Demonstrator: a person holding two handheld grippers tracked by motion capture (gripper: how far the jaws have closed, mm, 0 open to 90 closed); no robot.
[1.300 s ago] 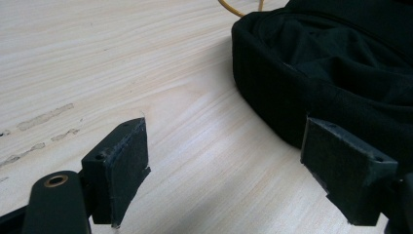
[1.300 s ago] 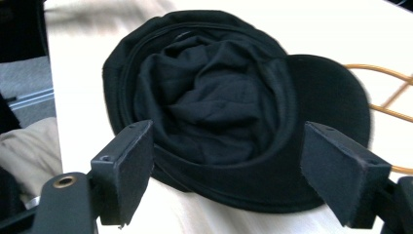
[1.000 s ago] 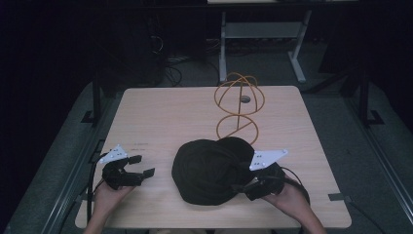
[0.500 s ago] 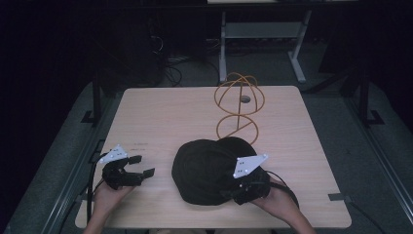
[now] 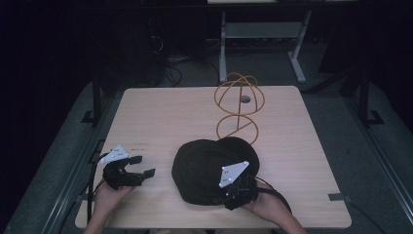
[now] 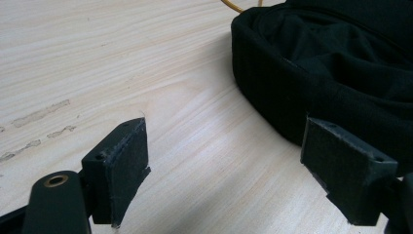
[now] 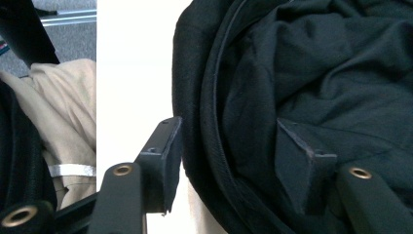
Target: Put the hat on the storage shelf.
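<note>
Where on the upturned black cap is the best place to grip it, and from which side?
Probably the rim band of the black cap at its near edge, from the person's side. The cap lies opening up, so the band stands as a thin wall. The right gripper already straddles it, one jaw outside, one inside, its jaws having just been closing.

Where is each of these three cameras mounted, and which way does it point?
High view: fixed above the person's side, facing forward and down on the table; both hands, left gripper and right gripper show.
Left gripper view: rides the left gripper, looking along its open jaws across the tabletop towards the black cap.
Right gripper view: rides the right gripper; its jaws, just closing, straddle the cap's rim.
Shared: all three show the cap.
</note>
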